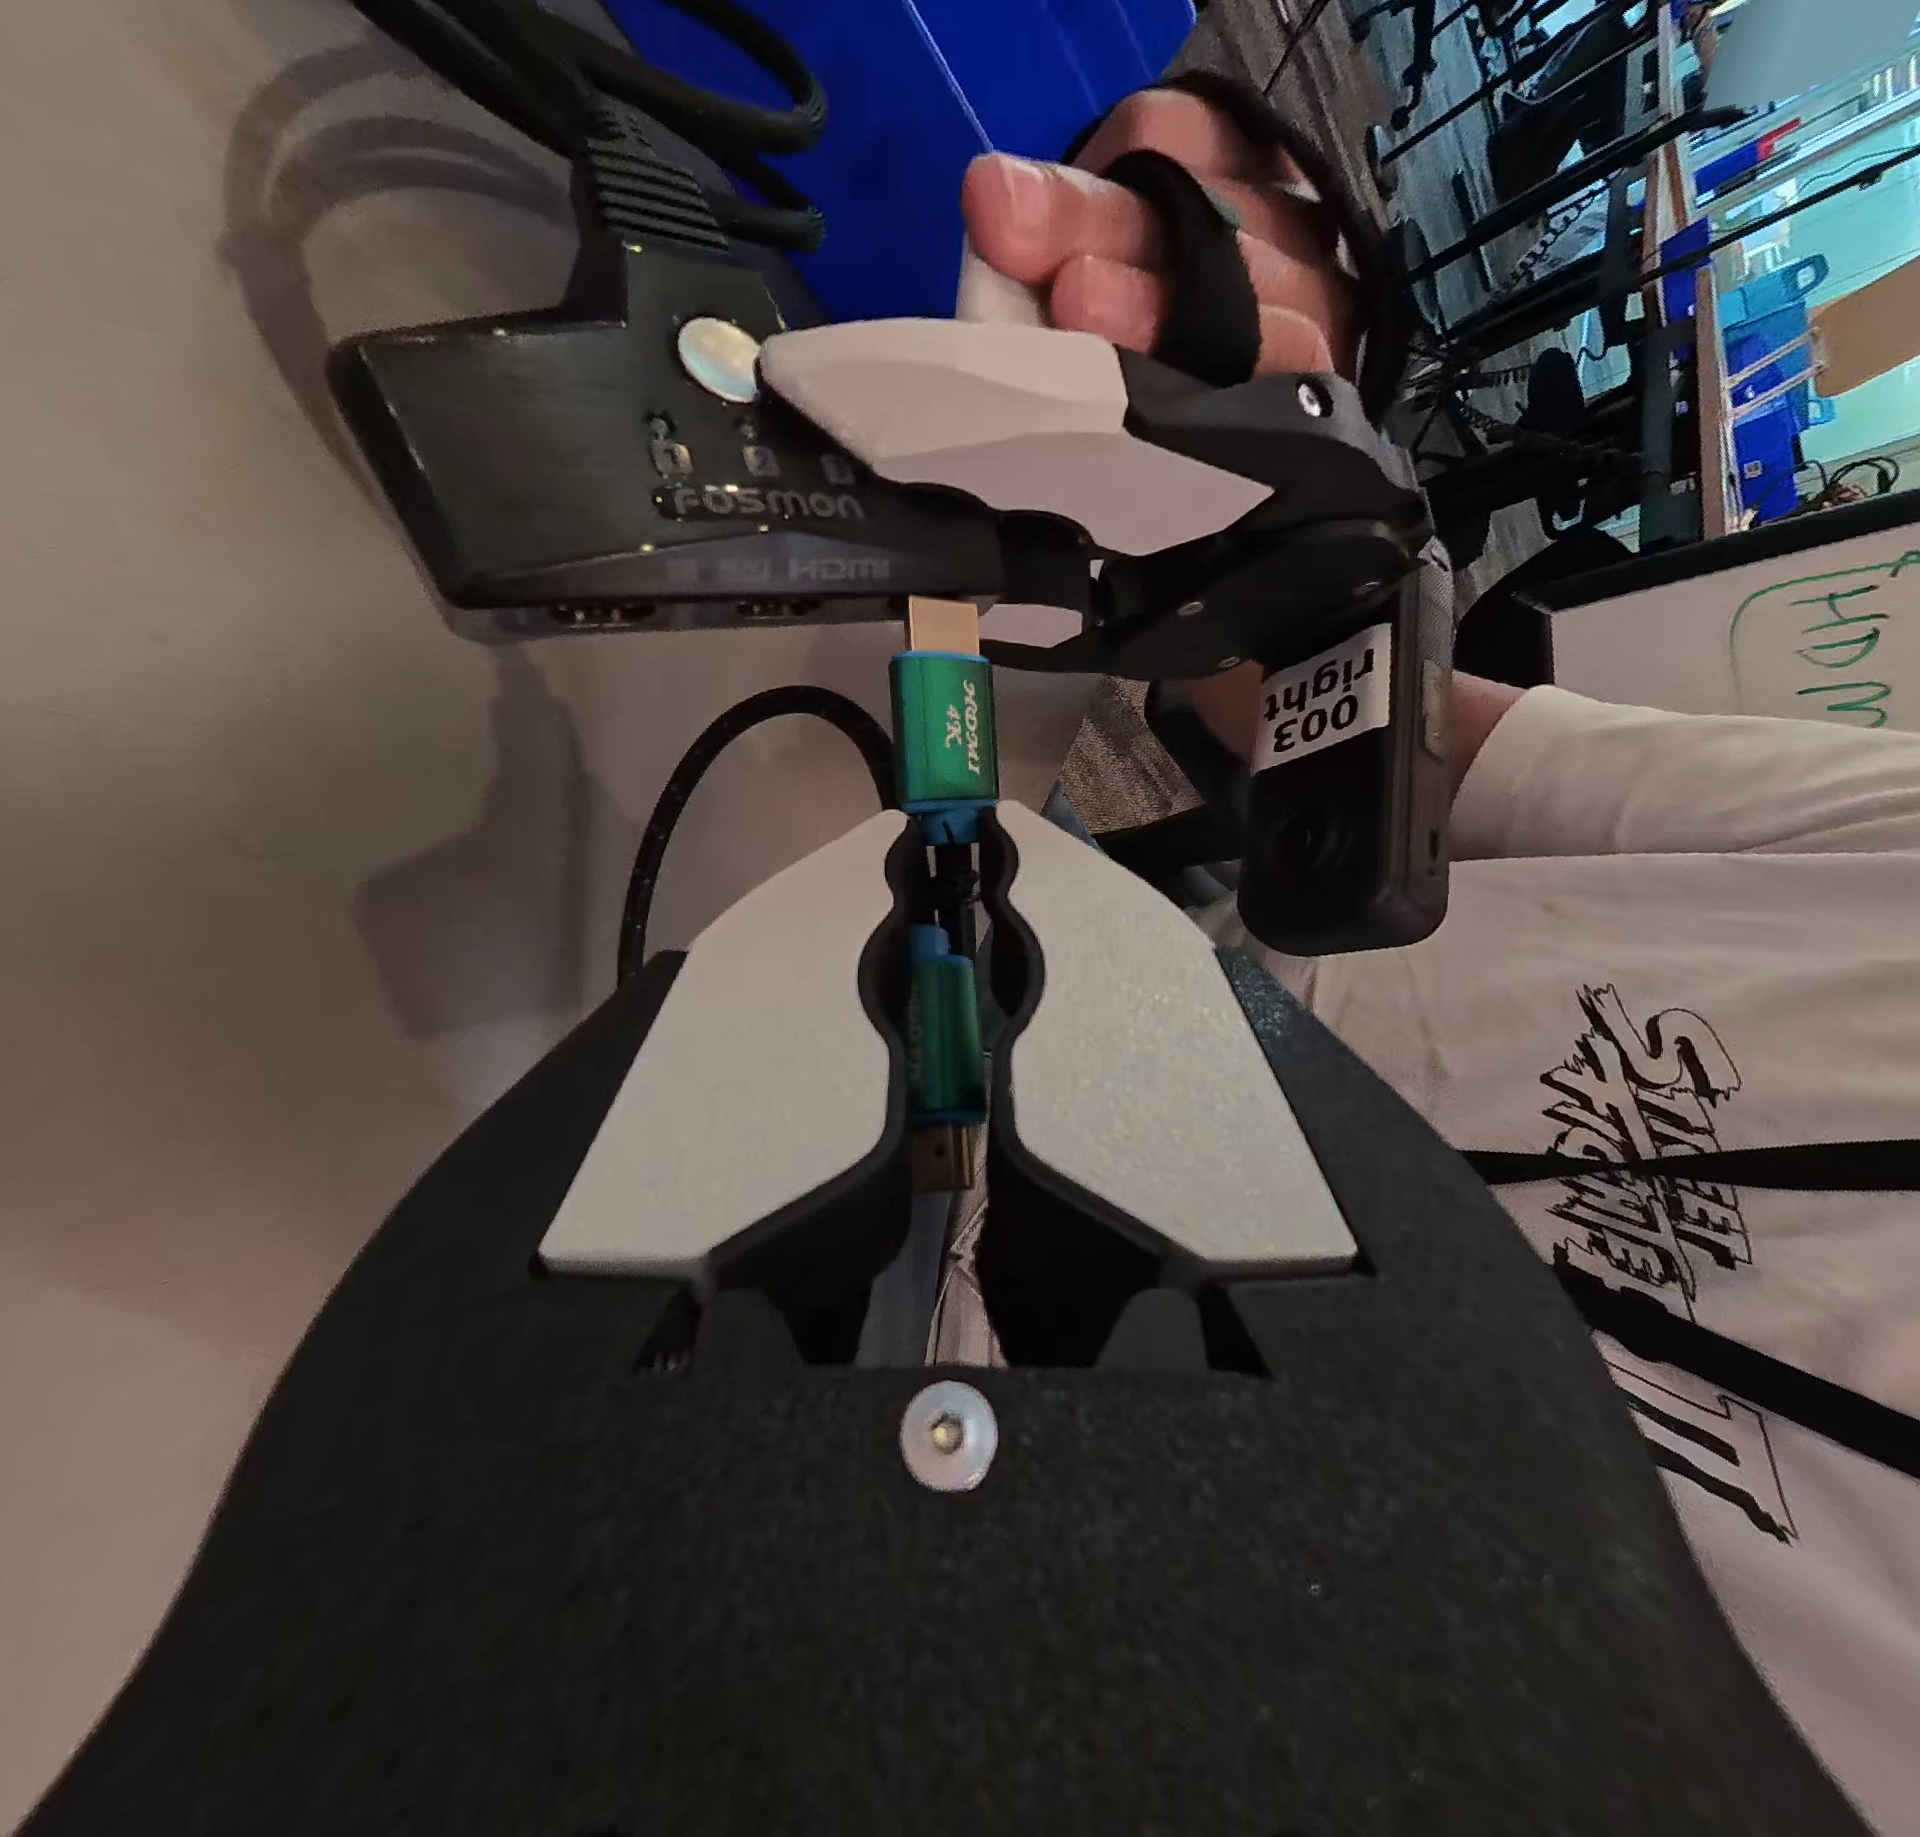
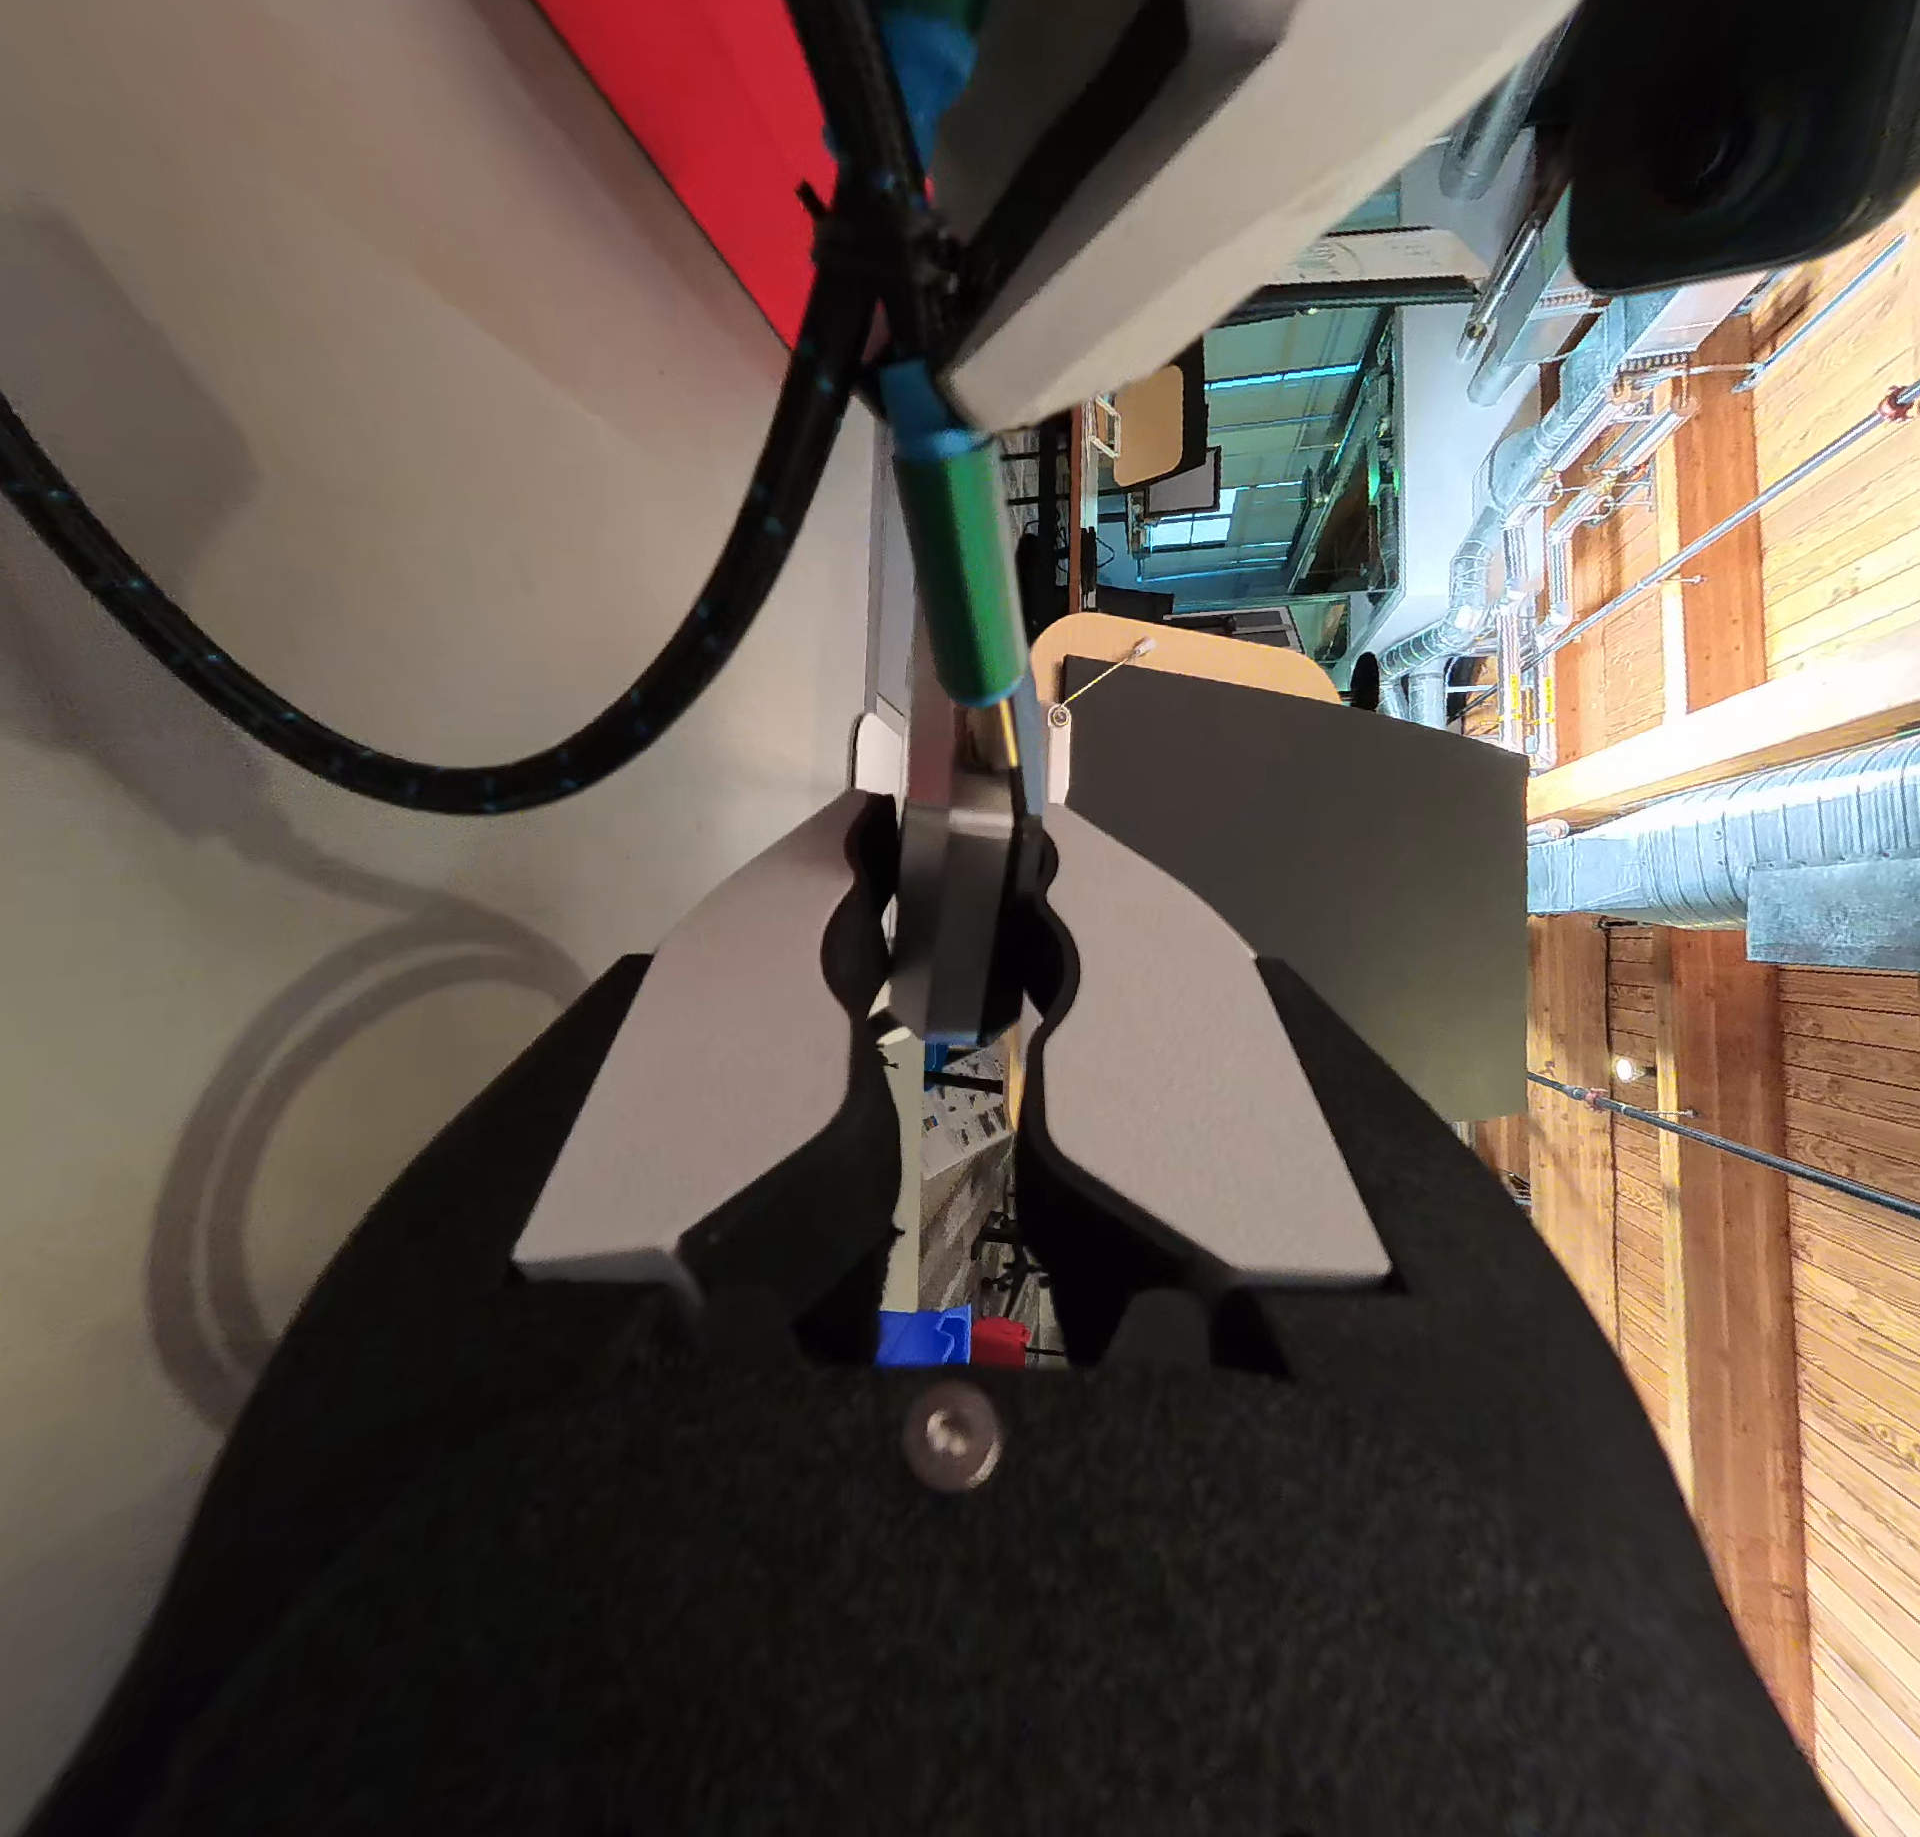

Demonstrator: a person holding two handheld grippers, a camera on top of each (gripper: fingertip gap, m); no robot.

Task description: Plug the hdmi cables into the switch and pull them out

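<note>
The black HDMI switch [image 1: 582, 447] hangs in the air, held flat. My right gripper [image 1: 790, 385] is shut on its right end; the switch also shows edge-on in the right wrist view [image 2: 951, 914] between my right gripper's [image 2: 961, 811] fingers. My left gripper [image 1: 951, 821] is shut on the strain relief of a green HDMI plug [image 1: 940, 727]. The plug's gold tip [image 1: 943, 626] sits at the mouth of the switch's right-hand port; how deep it goes I cannot tell. The plug [image 2: 961, 582] points at the switch edge. A second green plug [image 1: 943, 1049] hangs behind my left fingers.
A thick black cable [image 1: 644, 187] is plugged into the switch's far side. The braided HDMI cable [image 2: 416, 748] loops over the beige table [image 1: 156, 644]. A blue bin [image 1: 935, 73] and a red bin [image 2: 675, 73] stand at the table's far side. A person's white shirt [image 1: 1558, 1060] is close on the right.
</note>
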